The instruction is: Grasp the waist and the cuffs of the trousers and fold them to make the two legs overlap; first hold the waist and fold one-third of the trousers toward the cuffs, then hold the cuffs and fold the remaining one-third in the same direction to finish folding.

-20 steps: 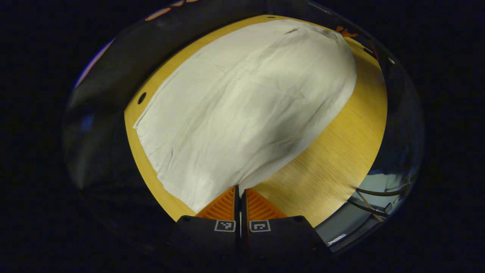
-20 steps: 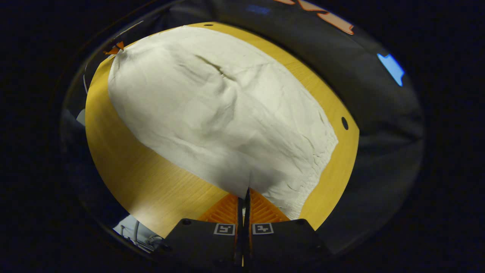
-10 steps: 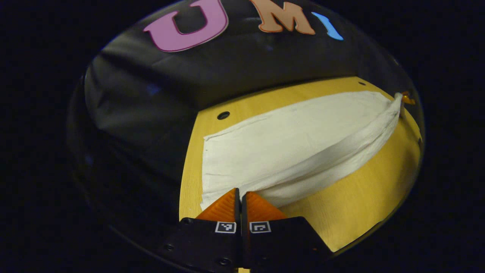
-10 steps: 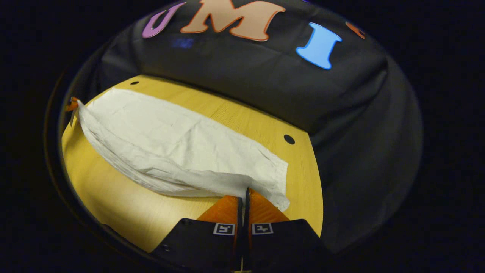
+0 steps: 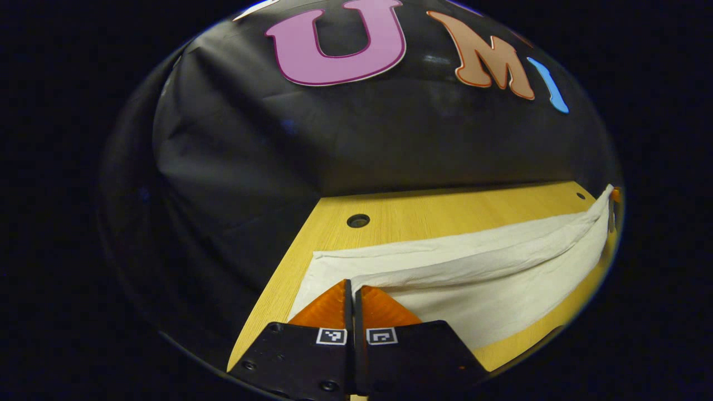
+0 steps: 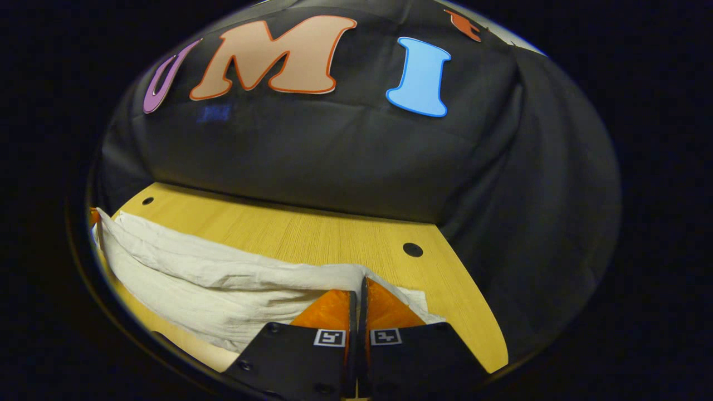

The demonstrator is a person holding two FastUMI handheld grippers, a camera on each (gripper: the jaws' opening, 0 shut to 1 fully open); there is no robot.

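My left gripper view sits low at the worktop's (image 5: 445, 209) left end, facing the back wall, my right gripper view low at the right end, both close over the same trousers (image 5: 473, 267), sharing worktop and wall.

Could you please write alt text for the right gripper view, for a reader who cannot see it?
The right gripper, fingers closed, pinches an edge of white trousers folded across a wooden table. A black cloth wall hangs behind.

Both views are dim and sharp at centre, the tabletop (image 5: 423, 214) evenly lit from above, straight edges bowing strongly toward the dark rim.
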